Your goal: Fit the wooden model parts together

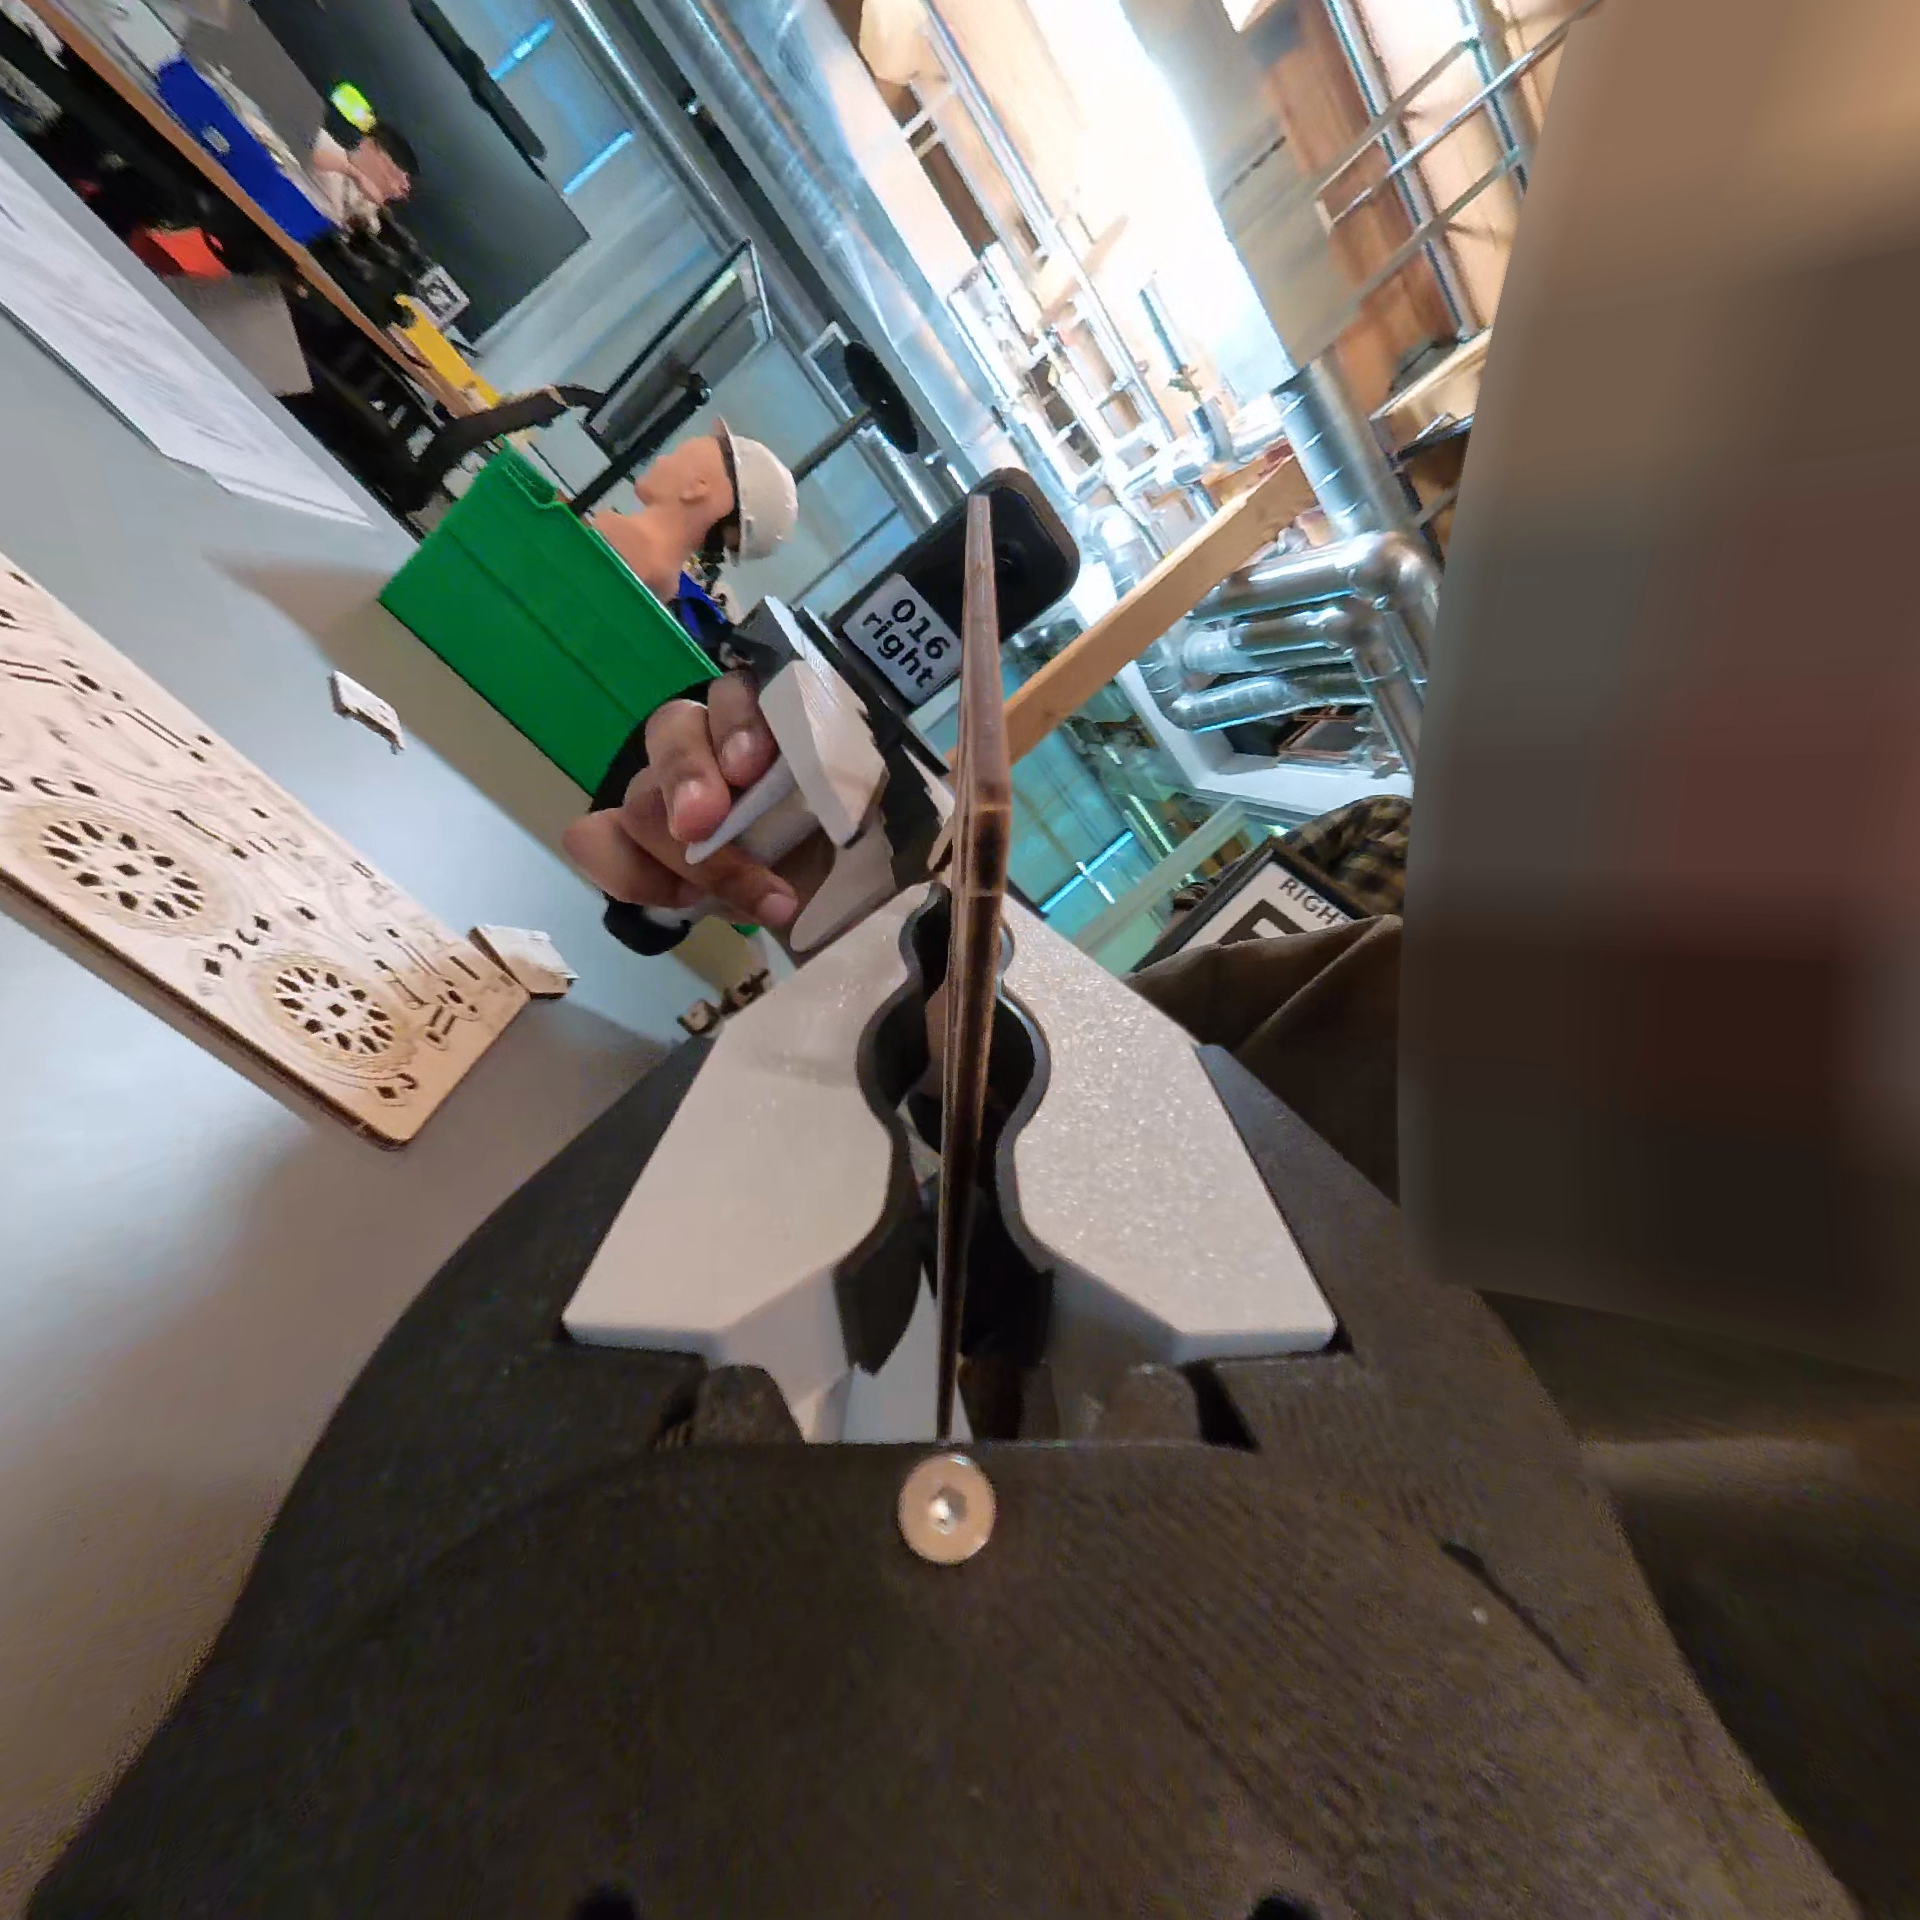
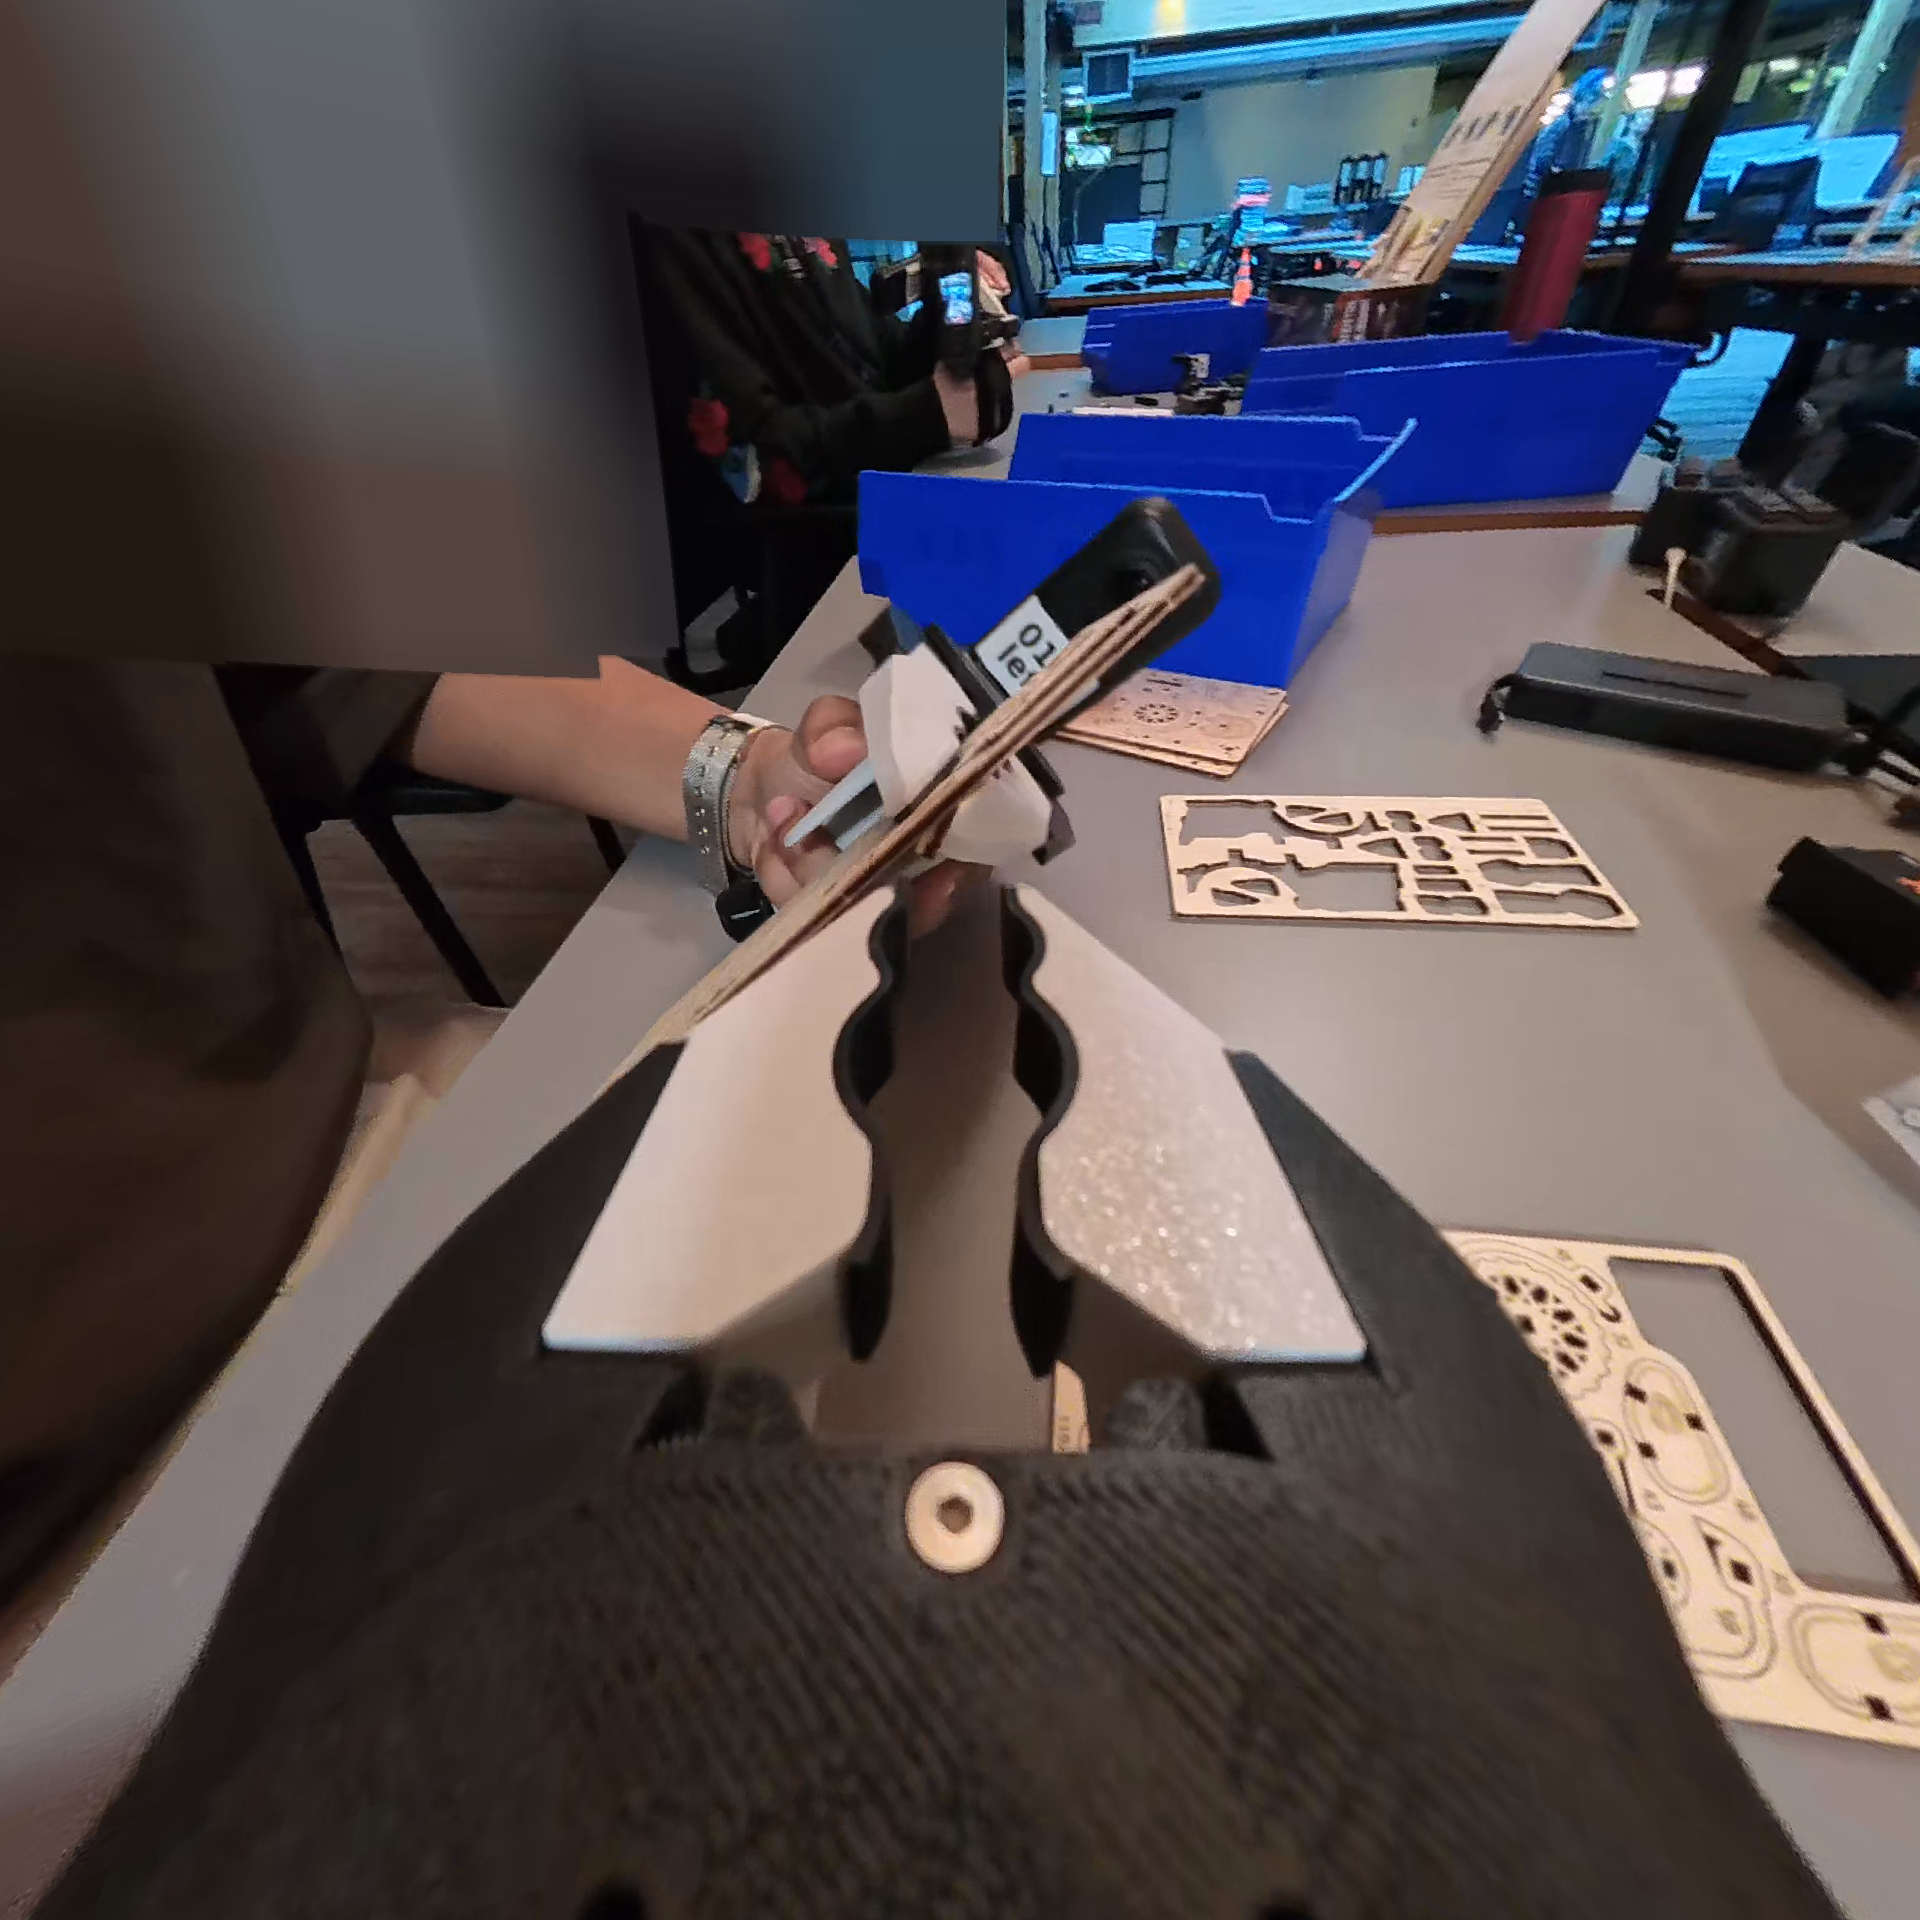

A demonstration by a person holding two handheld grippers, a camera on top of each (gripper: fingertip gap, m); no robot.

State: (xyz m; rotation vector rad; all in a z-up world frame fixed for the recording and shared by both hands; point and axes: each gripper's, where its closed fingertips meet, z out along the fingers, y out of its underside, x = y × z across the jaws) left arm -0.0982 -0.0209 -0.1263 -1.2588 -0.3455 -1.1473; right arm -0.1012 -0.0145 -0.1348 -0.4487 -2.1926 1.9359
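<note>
Left gripper [image 1: 961,935]: clenched on a thin wooden sheet [image 1: 982,727], held edge-on between its white fingers [image 1: 790,1091] and raised clear of the grey table [image 1: 208,1247].

Right gripper [image 2: 951,914]: jaws parted, nothing between them; its tips sit just beside the lower edge of the wooden sheet [image 2: 997,727], which slants across the left gripper [image 2: 997,831] opposite. Whether they touch cannot be told.

Table, near right: fretted wooden panel [image 2: 1714,1507] with a rectangular cut-out, lying flat. Middle: punched-out wooden frame [image 2: 1392,862], with bare tabletop around it. Beyond: stacked wooden sheets [image 2: 1174,722] against a blue bin [image 2: 1122,540], with more blue bins behind. Right edge: black boxes [image 2: 1662,707].

Left wrist view: wheel-patterned wooden panel [image 1: 208,883] flat at the table's left; green bin [image 1: 540,623] farther off.

Room: workshop hall, ducting and pipes overhead.
</note>
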